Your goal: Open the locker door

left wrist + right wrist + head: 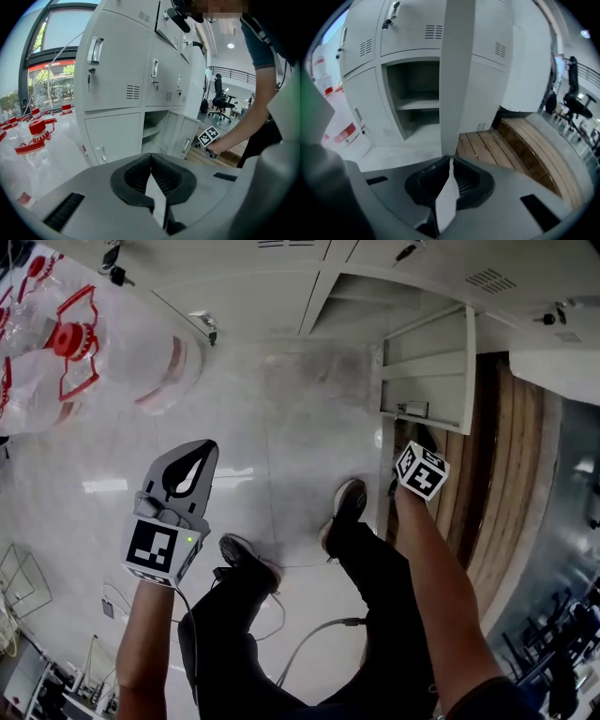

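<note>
The white locker door of a bottom compartment stands swung open, with the shelf inside showing. In the right gripper view the door's edge runs straight down to the tips of my right gripper. Its jaws are closed tip to tip, with nothing seen between the pads. In the head view its marker cube sits just below the door's handle. My left gripper is shut and empty. It hangs over the pale floor, well left of the door.
Large water bottles with red caps lie at the left. Closed lockers with handles and keys fill the wall above. A wooden plank floor runs to the right of the door. My feet and a cable are below.
</note>
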The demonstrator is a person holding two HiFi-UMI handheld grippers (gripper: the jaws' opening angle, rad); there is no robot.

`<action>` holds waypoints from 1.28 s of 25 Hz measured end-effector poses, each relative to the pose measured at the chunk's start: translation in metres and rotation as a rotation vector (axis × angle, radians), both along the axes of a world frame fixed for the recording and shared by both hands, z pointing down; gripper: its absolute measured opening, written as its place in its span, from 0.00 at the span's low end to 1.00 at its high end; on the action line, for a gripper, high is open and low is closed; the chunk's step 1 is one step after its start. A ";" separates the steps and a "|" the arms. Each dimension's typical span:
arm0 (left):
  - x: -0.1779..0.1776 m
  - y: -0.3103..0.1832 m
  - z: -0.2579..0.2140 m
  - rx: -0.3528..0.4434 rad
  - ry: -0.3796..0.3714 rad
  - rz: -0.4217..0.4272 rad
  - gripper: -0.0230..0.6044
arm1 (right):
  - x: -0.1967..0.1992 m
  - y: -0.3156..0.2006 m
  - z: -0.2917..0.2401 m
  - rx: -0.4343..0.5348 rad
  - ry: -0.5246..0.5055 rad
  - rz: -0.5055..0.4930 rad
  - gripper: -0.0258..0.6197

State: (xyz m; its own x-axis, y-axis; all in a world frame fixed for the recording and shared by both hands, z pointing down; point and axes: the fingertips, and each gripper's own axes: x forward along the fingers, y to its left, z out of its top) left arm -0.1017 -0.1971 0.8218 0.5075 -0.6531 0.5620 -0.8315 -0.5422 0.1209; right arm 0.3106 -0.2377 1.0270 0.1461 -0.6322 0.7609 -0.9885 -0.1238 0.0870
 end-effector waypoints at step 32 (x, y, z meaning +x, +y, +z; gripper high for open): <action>-0.020 0.040 -0.296 0.030 -0.088 -0.046 0.06 | -0.014 0.038 -0.336 0.018 -0.178 -0.267 0.12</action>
State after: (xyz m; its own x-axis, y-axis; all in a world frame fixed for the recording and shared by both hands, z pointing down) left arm -0.1219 -0.1574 0.5259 0.4267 -0.6915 0.5829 -0.8621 -0.5058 0.0309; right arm 0.2966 -0.1996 0.6914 -0.1607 -0.6437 0.7482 -0.9858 0.1418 -0.0897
